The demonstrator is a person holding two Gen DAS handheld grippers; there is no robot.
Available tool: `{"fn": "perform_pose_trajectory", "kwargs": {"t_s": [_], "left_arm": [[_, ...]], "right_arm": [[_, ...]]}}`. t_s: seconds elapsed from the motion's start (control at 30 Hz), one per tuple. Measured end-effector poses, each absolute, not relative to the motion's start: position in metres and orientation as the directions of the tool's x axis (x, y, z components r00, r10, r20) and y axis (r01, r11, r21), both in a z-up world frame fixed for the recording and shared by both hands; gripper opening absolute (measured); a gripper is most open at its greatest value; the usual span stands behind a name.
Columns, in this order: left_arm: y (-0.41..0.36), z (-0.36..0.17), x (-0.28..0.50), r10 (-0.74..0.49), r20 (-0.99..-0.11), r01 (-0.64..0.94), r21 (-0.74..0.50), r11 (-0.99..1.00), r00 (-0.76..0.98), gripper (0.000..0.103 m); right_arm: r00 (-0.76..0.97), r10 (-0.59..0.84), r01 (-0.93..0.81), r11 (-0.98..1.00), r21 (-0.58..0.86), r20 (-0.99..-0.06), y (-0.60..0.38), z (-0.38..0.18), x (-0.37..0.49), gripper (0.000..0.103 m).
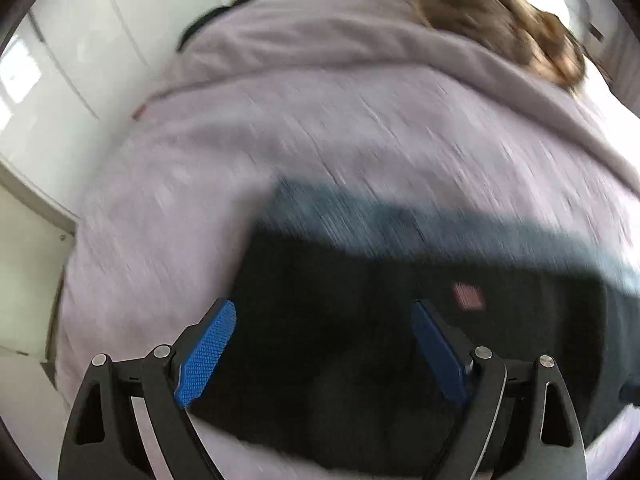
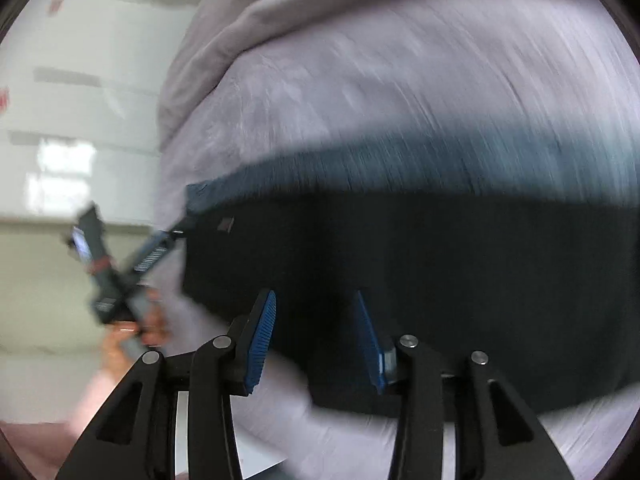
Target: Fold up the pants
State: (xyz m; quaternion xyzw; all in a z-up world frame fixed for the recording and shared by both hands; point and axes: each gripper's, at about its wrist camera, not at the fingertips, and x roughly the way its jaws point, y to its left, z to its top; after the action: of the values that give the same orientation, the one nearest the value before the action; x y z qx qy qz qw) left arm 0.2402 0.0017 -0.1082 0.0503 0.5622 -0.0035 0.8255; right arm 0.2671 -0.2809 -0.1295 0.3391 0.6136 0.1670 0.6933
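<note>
Dark pants (image 1: 360,340) lie flat on a pale lilac bed cover (image 1: 320,120), with a blue-grey band along their far edge and a small red label (image 1: 467,296). My left gripper (image 1: 322,308) hovers over them, its blue pads wide apart and nothing between them. In the right wrist view the same pants (image 2: 440,280) stretch across the cover (image 2: 400,60). My right gripper (image 2: 315,296) is open above their near edge and holds nothing. A hand (image 2: 152,324) holds the left gripper (image 2: 168,240) by the pants' left end. Both views are motion-blurred.
A brown furry thing (image 1: 500,20) lies at the far side of the bed. White cabinet doors (image 1: 80,60) and pale floor (image 1: 24,280) run along the bed's left side. A pink sleeve (image 2: 92,396) shows at the lower left.
</note>
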Motion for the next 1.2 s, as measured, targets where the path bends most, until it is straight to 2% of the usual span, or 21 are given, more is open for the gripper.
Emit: {"fn": "perform_pose_trajectory", "kwargs": {"t_s": [0.1, 0.17, 0.23, 0.4, 0.5, 0.53, 0.57, 0.6, 0.67, 0.8, 0.93, 1.0, 1.13, 1.2], "left_arm": [[-0.014, -0.135, 0.229, 0.095, -0.936, 0.107, 0.138, 0.985, 0.338, 0.092], [-0.005, -0.142, 0.230, 0.082, -0.939, 0.059, 0.108, 0.992, 0.335, 0.103], [0.008, -0.148, 0.237, 0.036, -0.958, 0.024, 0.044, 0.999, 0.285, 0.103], [-0.006, -0.143, 0.236, 0.098, -0.949, 0.102, 0.134, 0.986, 0.300, 0.103], [-0.008, -0.144, 0.233, 0.085, -0.955, 0.078, 0.112, 0.991, 0.285, 0.103], [-0.004, -0.145, 0.236, 0.081, -0.955, 0.077, 0.107, 0.991, 0.284, 0.103], [-0.004, -0.145, 0.236, 0.083, -0.954, 0.082, 0.111, 0.990, 0.288, 0.103], [-0.004, -0.147, 0.235, 0.086, -0.953, 0.086, 0.115, 0.990, 0.291, 0.103], [-0.005, -0.147, 0.234, 0.090, -0.951, 0.086, 0.121, 0.989, 0.294, 0.103], [-0.001, -0.151, 0.236, 0.088, -0.955, 0.074, 0.113, 0.991, 0.283, 0.103], [-0.004, -0.139, 0.248, 0.118, -0.957, 0.069, 0.140, 0.988, 0.264, 0.103], [-0.011, -0.118, 0.245, 0.091, -0.953, 0.089, 0.121, 0.989, 0.290, 0.103], [-0.062, -0.091, 0.248, -0.004, -0.935, 0.185, 0.066, 0.980, 0.355, 0.103], [-0.095, -0.093, 0.258, -0.045, -0.933, 0.219, 0.037, 0.975, 0.357, 0.103]], "right_arm": [[0.181, 0.700, 0.320, 0.623, 0.714, -0.691, -0.293, -0.149, 0.210, 0.045], [0.181, 0.689, 0.384, 0.607, 0.695, -0.702, -0.297, -0.168, 0.187, 0.045], [0.235, 0.692, 0.432, 0.555, 0.711, -0.682, -0.303, -0.181, 0.179, 0.045], [0.405, 0.684, 0.470, 0.413, 0.780, -0.607, -0.320, -0.183, 0.177, 0.045], [0.410, 0.664, 0.508, 0.403, 0.761, -0.625, -0.323, -0.192, 0.180, 0.044], [0.404, 0.654, 0.523, 0.409, 0.748, -0.639, -0.330, -0.193, 0.178, 0.039], [0.400, 0.640, 0.544, 0.410, 0.732, -0.655, -0.332, -0.195, 0.176, 0.022], [0.415, 0.625, 0.551, 0.405, 0.729, -0.661, -0.335, -0.193, 0.175, 0.012], [0.447, 0.584, 0.525, 0.442, 0.727, -0.678, -0.344, -0.179, 0.170, 0.009], [0.437, 0.530, 0.539, 0.493, 0.683, -0.727, -0.343, -0.185, 0.156, 0.008], [0.397, 0.545, 0.540, 0.511, 0.668, -0.738, -0.354, -0.192, 0.146, 0.009], [0.347, 0.526, 0.545, 0.560, 0.624, -0.776, -0.363, -0.178, 0.145, 0.022], [0.377, 0.446, 0.377, 0.727, 0.574, -0.812, -0.375, -0.122, 0.158, 0.022], [0.385, 0.423, 0.317, 0.774, 0.548, -0.820, -0.375, -0.113, 0.178, 0.022]]}}
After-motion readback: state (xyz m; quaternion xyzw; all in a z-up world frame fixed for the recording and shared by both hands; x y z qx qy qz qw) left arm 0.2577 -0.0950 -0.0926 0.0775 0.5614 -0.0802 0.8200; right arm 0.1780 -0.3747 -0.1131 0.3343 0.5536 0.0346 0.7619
